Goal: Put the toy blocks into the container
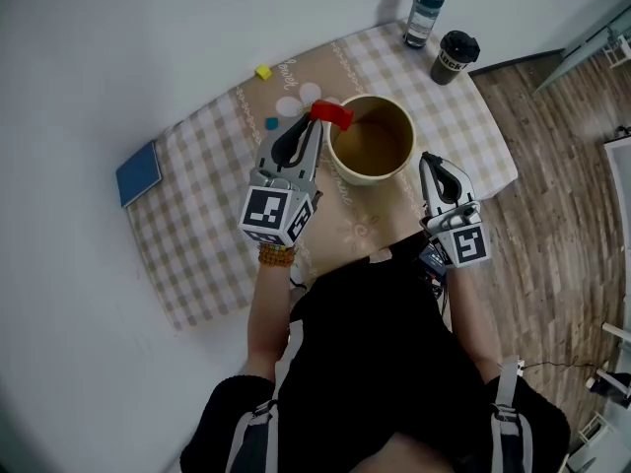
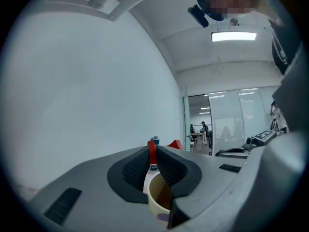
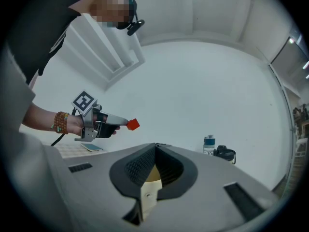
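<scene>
Left gripper view shows your left gripper (image 2: pixel 152 154) nearly closed, its pads clamped on the red block (image 2: pixel 152 151). You see little of the block here: a thin upright red strip between the pads and a red corner poking out past the right-hand jaw. The rest sits behind the jaws, so this view does not give its full shape.

The head view shows it better. The block is longer than it is wide, and you hold it by one end. Its long axis lies about level and runs from the jaw tips out to the right, and the free end hangs over the left part of the container (image 1: pixel 336 163) rim. The block is up in the air and is not in the container.

Your right gripper (image 3: pixel 155 147) has its jaw tips together with nothing pinched between them. The container's cream wall shows through the gap lower down. This gripper sits just beside the container's right side, but I cannot tell whether it touches.

Farther out on the checked cloth (image 1: pixel 197 225), a yellow block (image 1: pixel 263 72) and a small blue block (image 1: pixel 271 123) lie beyond the left gripper. They are too small to tell how they are turned. A blue notebook (image 1: pixel 138 173) rests at the cloth's left edge. A water bottle (image 1: pixel 425 14) and a dark cup (image 1: pixel 455 57) stand at the far corner.
</scene>
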